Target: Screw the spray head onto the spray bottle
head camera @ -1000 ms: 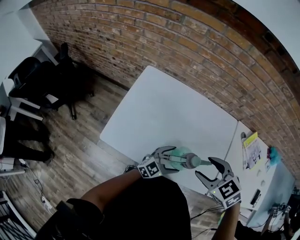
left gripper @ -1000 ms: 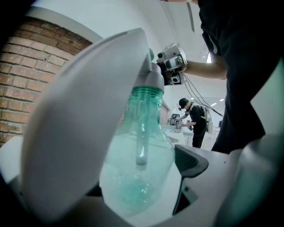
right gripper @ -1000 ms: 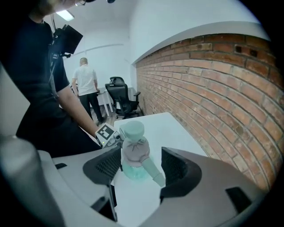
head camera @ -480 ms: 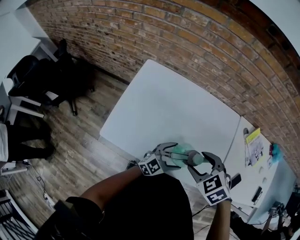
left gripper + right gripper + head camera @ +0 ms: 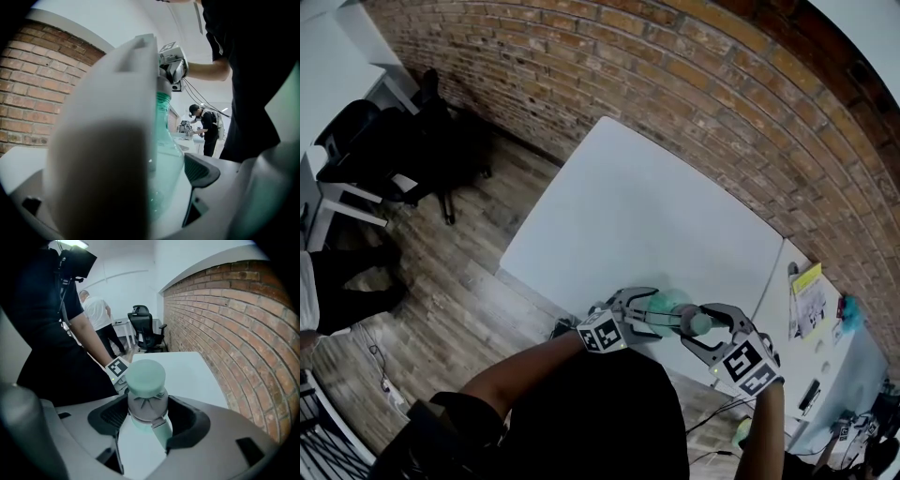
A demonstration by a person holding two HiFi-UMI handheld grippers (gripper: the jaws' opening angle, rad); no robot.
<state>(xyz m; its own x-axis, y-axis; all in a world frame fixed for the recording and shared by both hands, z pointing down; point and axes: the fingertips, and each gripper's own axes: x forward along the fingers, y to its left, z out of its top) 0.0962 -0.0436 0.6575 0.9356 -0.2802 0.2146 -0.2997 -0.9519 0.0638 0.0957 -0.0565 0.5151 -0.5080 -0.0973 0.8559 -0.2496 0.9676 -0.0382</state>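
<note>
Left gripper [image 5: 159,187] clamped on green spray bottle [image 5: 166,154], over near desk [image 5: 647,216] edge. Right gripper [image 5: 146,417] shut round grey collar of spray head [image 5: 146,405], seated at bottle neck between both grippers

No legible txt, labels or nos. anywhere in view.

White rectangular table [image 5: 647,206], long side close to a brick wall [image 5: 675,84], standing on a wood plank floor [image 5: 441,281]. At the near edge, a green bottle [image 5: 667,307] held sideways; touching the top or not, unclear. Just beside on the right, a second white table [image 5: 825,361] with a yellow-edged paper [image 5: 807,298] and a small teal thing [image 5: 848,314]. On the floor, a black office chair [image 5: 417,141] and loose cables [image 5: 380,380].
</note>
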